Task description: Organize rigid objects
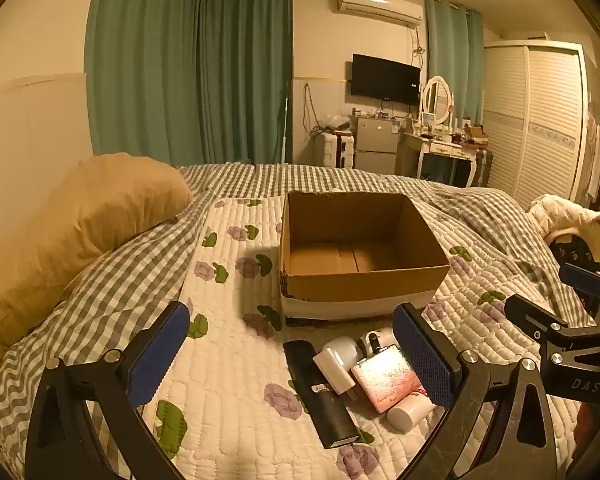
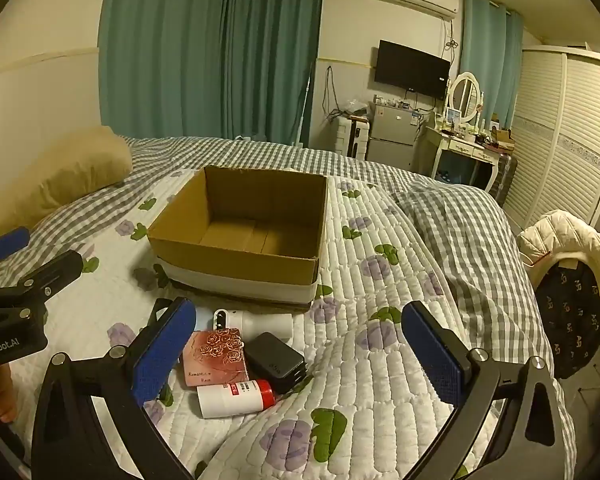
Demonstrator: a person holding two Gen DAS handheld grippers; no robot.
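Both sets of jaws stand wide with nothing between them: left gripper (image 1: pixel 290 354) and right gripper (image 2: pixel 300 354) hover over the bed, angled down at the pile

Cardboard box (image 2: pixel 236 258) sits open on the quilt (image 2: pixel 380 380), nothing visible inside. I'm treating it as the drop target, my guess from the task

The clutter lies on the quilt just in front of the box's near wall:
- long black bar (image 1: pixel 320 394), lying lengthwise toward me
- white charger plug (image 1: pixel 334 374) resting on top of that bar
- pink rose-print box (image 2: pixel 216 356), flat
- white bottle with red cap (image 2: pixel 236 398) on its side, touching the pink box edge
- black power bank (image 2: pixel 274 356), just beside the pink box
- white cylindrical gadget (image 2: pixel 256 322) behind them, nearest the box wall

Plan for the first grab, as I see it:
- take the outermost items first; the bottle for the right side, the charger plug for the left
- the bottle will probably roll, so I pinch across its body, not along it
- lift the charger plug before the bar, or it slides off
- quilt is soft and lumpy, so I come down shallow or the pads (image 2: pixel 168 354) snag fabric
- the grippers are close side by side; I move one at a time to avoid a clash
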